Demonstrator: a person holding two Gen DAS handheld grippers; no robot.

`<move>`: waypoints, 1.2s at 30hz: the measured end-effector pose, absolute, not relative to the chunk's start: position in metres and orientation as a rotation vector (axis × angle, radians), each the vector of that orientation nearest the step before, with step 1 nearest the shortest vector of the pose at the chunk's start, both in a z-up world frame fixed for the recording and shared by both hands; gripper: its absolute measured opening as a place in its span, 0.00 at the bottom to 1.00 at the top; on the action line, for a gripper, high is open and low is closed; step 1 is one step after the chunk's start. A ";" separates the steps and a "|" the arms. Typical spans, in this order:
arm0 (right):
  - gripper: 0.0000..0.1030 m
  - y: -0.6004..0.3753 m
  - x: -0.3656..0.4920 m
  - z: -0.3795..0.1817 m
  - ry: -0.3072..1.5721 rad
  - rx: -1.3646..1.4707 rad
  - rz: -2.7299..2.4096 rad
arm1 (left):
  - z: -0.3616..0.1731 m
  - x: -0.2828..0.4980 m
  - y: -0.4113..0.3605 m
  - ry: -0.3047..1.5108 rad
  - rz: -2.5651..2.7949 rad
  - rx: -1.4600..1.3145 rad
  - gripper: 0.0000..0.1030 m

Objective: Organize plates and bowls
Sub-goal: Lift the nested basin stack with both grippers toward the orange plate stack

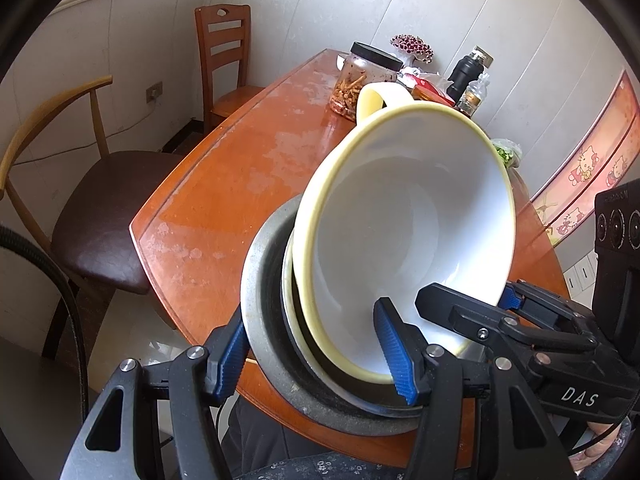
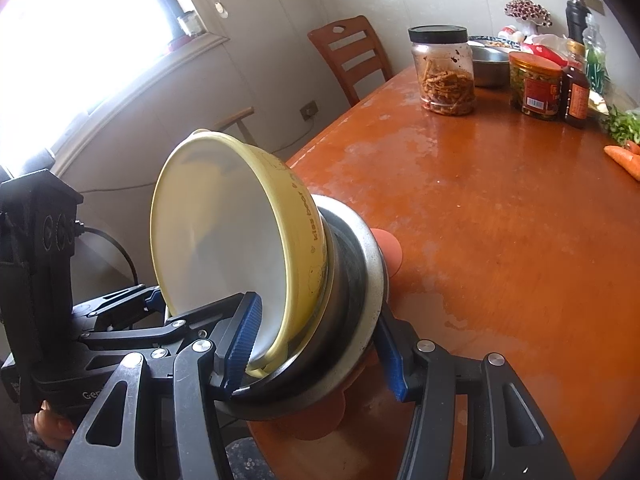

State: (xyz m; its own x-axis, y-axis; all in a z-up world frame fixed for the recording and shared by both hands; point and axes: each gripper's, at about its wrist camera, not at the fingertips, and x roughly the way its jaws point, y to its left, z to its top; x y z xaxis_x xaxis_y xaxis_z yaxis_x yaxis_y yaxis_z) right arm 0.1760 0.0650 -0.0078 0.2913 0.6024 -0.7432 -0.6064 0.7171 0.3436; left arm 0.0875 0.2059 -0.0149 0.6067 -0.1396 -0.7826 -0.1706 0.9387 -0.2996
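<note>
A white bowl with a yellow rim [image 1: 404, 216] [image 2: 224, 232] sits nested in a steel bowl and a dark pot with a wide grey rim [image 1: 256, 280] [image 2: 374, 268]. The stack is tilted over the near corner of the orange table [image 2: 500, 240]. A pinkish-orange piece [image 2: 386, 248] shows under the pot. My left gripper [image 1: 312, 360] [image 2: 154, 302] is shut on the stack, one pad outside the grey rim and one inside the white bowl. From the opposite side my right gripper [image 2: 316, 352] [image 1: 508, 300] clamps the stack the same way.
At the table's far end stand a black-lidded jar of snacks [image 2: 444, 72], a steel bowl [image 2: 490, 64], a red-lidded jar [image 2: 534, 86] and bottles [image 2: 576, 92]. Carrots [image 2: 624, 160] lie at the right edge. Two chairs [image 1: 100, 200] [image 1: 226, 60] stand left of the table.
</note>
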 end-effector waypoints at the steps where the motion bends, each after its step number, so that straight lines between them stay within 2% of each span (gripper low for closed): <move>1: 0.56 0.065 0.176 -0.008 0.988 -0.006 0.806 | -0.016 0.088 0.206 0.923 0.019 -0.365 0.58; 24: 0.56 0.070 0.172 -0.009 0.973 -0.031 0.801 | -0.018 0.081 0.217 0.906 0.007 -0.375 0.59; 36: 0.64 0.068 0.167 -0.004 0.964 -0.030 0.795 | -0.009 0.073 0.215 0.883 0.032 -0.345 0.59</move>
